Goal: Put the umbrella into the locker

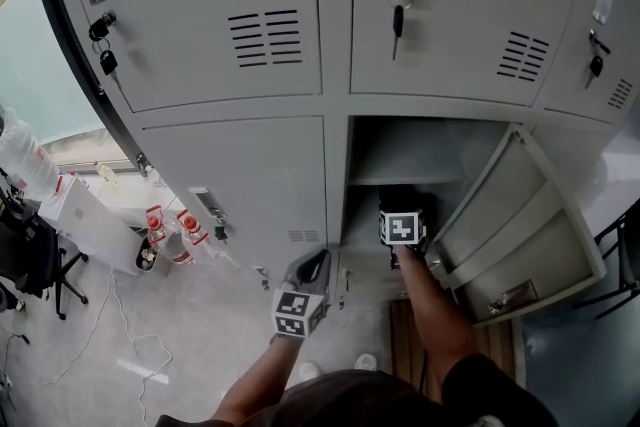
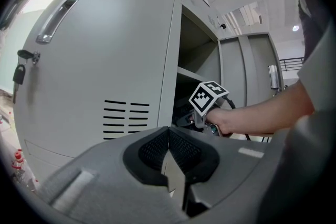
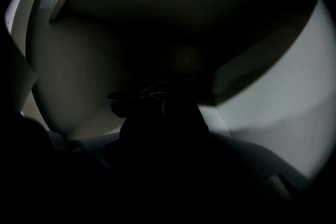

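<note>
1. The locker (image 1: 400, 155) I am working at is the lower middle compartment. Its door (image 1: 520, 235) hangs swung out to the right, which leaves the mouth open.
2. On the left the mouth ends at the frame post beside the closed neighbouring door (image 1: 240, 185). A shelf (image 2: 194, 75) crosses the upper part inside, so the free room lies beneath it.
3. The right gripper (image 1: 404, 215) sits in that mouth with its marker cube at the opening. My forearm runs close beside the open door's inner edge.
4. The left gripper (image 2: 168, 136) hangs outside, in front of the closed door and apart from the right one. Its jaws are together with nothing between them.
5. The right gripper view is very dark: the jaws are only silhouettes against the paler compartment walls.
6. The umbrella (image 3: 160, 123) is a black folded bulk rising from between the right jaws, which look clamped on it. A thin strap loop shows at its far end.
7. It lies inside the compartment, ahead of the gripper. I cannot tell whether it touches the compartment floor.
</note>
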Demonstrator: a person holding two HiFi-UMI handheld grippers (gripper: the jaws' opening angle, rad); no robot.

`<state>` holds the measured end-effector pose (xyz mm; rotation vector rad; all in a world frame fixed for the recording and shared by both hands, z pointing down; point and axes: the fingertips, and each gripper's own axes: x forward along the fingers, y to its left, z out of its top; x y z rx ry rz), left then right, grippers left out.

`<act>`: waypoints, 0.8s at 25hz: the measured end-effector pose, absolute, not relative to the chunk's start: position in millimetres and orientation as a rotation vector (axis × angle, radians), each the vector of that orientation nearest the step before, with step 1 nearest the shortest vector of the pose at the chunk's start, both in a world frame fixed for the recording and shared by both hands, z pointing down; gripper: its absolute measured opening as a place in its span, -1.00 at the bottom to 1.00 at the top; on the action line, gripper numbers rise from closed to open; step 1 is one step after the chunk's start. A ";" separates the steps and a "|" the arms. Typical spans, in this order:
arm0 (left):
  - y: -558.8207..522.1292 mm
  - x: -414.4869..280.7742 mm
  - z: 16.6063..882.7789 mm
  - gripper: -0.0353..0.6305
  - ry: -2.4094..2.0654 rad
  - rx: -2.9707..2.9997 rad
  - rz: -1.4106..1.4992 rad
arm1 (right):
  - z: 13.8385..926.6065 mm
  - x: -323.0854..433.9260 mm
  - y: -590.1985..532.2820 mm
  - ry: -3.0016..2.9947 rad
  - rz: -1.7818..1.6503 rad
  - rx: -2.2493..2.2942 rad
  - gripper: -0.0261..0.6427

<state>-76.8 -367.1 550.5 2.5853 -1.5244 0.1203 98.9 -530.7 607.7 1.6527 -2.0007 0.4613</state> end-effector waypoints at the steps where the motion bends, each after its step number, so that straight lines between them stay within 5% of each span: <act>1: -366.5 -74.6 550.2 -0.88 -1.518 2.593 0.122 | 608.2 98.9 -532.4 -1.994 0.469 1.649 -0.17; 20: -344.5 -75.7 542.5 -0.88 -1.494 2.632 0.134 | 588.6 95.9 -515.1 -2.044 0.395 1.626 0.14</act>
